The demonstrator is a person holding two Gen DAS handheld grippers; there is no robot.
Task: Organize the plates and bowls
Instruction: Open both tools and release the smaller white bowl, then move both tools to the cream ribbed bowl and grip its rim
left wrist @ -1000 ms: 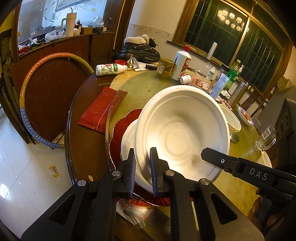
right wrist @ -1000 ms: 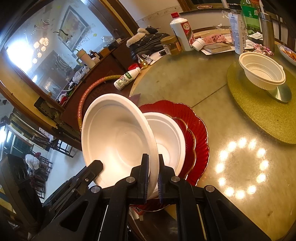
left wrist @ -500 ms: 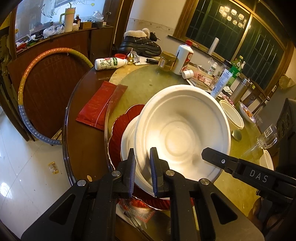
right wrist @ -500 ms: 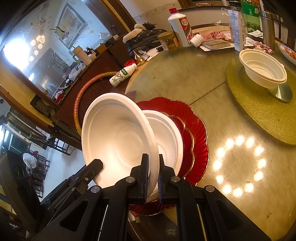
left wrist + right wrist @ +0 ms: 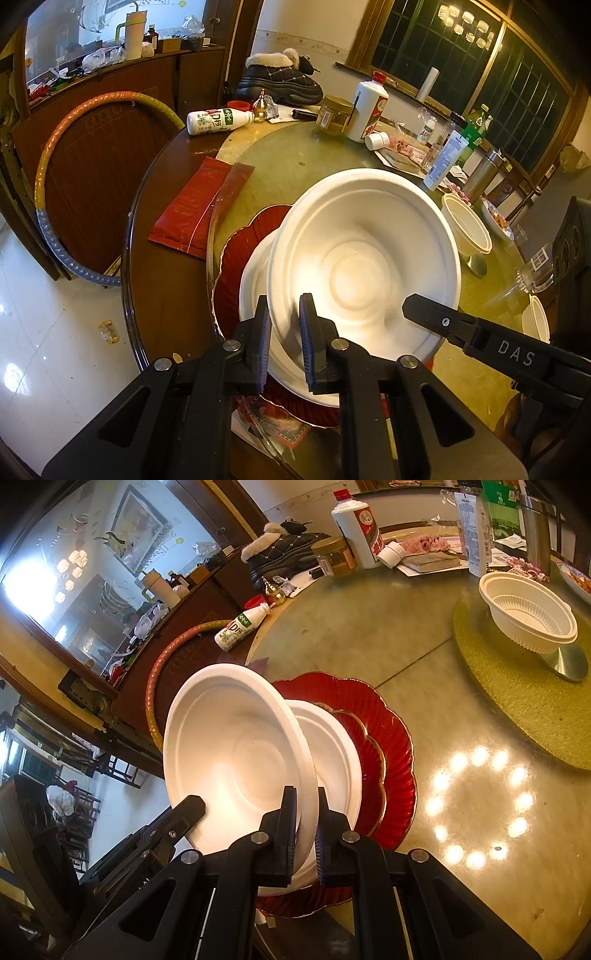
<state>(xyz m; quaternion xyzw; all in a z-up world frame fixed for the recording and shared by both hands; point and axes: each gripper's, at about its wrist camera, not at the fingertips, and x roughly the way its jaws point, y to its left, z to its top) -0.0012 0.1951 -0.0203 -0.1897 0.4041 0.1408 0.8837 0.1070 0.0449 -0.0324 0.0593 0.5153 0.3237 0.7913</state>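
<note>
Both grippers hold one large white foam bowl (image 5: 364, 258) by opposite sides of its rim, tilted above a stack. My left gripper (image 5: 284, 332) is shut on its near rim. My right gripper (image 5: 306, 812) is shut on the other rim of the same bowl (image 5: 236, 753). Under it a second white bowl (image 5: 332, 757) sits on two stacked red scalloped plates (image 5: 391, 738), also seen in the left wrist view (image 5: 236, 258). A ribbed white plastic bowl (image 5: 528, 616) stands on a gold mat (image 5: 517, 698) farther right.
Round glass-topped table (image 5: 369, 627) with bottles, a jar (image 5: 334, 114), a white liquor bottle (image 5: 369, 107), a lying milk bottle (image 5: 216, 122) and a boot at the far edge. A red packet (image 5: 195, 206) lies left. A hoop (image 5: 55, 166) leans on a cabinet.
The held white bowl has risen slightly and tilted a little more above the stack; both grippers stay shut on its rim.
</note>
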